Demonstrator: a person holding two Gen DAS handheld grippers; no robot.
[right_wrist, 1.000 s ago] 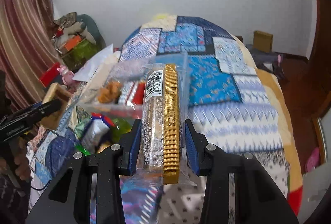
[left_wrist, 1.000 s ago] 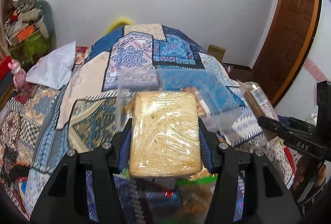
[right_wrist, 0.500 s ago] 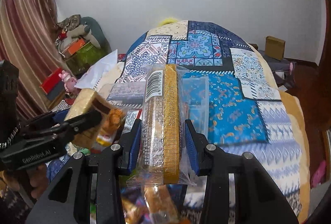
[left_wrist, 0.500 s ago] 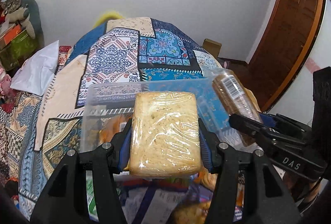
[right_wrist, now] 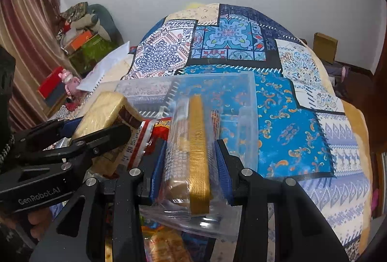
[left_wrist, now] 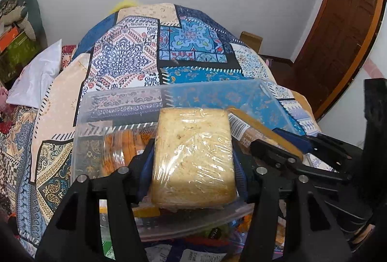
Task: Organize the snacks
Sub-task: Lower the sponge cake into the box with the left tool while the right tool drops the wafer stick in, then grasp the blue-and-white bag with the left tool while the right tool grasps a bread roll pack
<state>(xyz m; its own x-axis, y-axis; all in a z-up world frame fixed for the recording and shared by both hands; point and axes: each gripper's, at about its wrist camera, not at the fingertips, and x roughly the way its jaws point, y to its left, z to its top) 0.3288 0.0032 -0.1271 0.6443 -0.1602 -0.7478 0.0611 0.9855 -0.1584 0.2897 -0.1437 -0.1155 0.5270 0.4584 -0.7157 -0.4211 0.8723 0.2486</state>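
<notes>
Each hand-held gripper (left_wrist: 193, 165) (right_wrist: 191, 160) pinches a wrapped snack above the clear bin (left_wrist: 92, 121), nearly touching.

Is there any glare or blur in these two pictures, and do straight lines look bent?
Left wrist view: glare streaks on the wrapped bread; door frame bows from fisheye. Right wrist view: biscuit pack in focus; dark vignette in the corners; clear plastic box hazy.
</notes>
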